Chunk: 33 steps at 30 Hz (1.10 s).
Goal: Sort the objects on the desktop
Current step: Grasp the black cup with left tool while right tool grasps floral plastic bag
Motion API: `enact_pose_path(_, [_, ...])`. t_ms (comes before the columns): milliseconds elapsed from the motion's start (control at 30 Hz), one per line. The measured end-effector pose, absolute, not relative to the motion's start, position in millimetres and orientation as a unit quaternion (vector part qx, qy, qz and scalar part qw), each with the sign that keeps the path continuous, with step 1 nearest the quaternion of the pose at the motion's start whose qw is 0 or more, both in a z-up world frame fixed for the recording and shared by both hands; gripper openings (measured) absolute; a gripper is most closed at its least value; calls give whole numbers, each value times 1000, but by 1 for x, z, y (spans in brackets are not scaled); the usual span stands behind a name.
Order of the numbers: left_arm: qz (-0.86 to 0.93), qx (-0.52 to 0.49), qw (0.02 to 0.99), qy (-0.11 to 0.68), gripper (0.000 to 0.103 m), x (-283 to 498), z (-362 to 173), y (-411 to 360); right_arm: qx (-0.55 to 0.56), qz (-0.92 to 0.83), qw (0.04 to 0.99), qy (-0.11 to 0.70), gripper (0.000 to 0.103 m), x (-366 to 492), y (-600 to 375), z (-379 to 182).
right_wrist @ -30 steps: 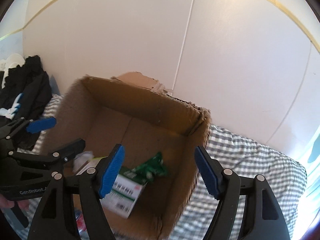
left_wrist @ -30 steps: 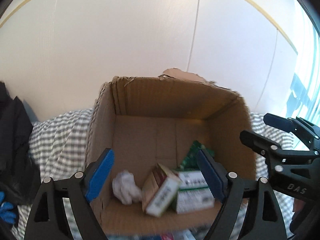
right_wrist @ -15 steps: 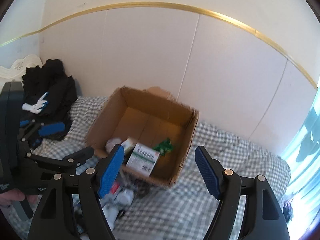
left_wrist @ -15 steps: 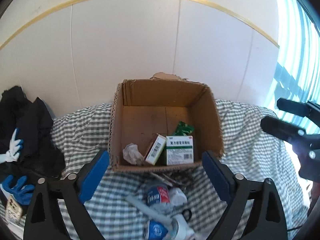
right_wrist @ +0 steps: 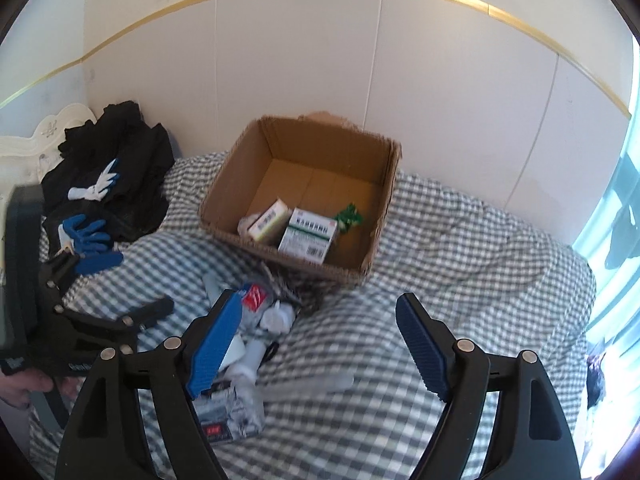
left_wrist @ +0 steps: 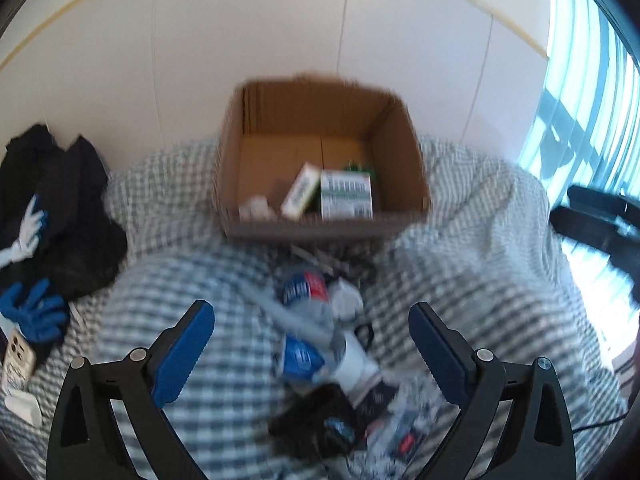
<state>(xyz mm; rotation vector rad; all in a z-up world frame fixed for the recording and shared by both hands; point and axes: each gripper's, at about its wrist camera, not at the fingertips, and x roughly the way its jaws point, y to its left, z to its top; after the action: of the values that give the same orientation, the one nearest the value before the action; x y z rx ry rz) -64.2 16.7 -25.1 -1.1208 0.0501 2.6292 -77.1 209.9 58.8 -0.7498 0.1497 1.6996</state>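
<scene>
On checked cloth (right_wrist: pixel 460 240), corrugated cardboard box (right_wrist: pixel 372 240)

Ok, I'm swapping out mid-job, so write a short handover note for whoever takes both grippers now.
Left gripper: open, empty, over the pile.
Right gripper: open, empty, beside the pile.
Cardboard box sits on the checked bedspread against the wall.
Done: inside the box are the white-green medicine box, a smaller carton, a green packet and crumpled tissue.
Left: the pile in front of the box, with plastic bottles, a foil pack and small bits; the left view is blurred.
</scene>
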Motion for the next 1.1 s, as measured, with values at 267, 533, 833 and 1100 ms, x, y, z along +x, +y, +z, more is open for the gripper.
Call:
enact_pose_path(267, [881, -451, 131, 50, 100, -54, -100, 17, -344, 727, 587, 95, 80, -75, 210, 20])
enact_pose_path(533, [843, -501, 188, 53, 59, -53, -139, 24, -363, 722, 576, 128, 79, -80, 220, -11])
enact_pose_path(833, [851, -484, 202, 24, 52, -46, -108, 12, -404, 728, 521, 186, 80, -85, 225, -57])
enact_pose_path(1100, [875, -454, 169, 14, 52, -48, -87, -10, -466, 685, 500, 253, 80, -101, 257, -118])
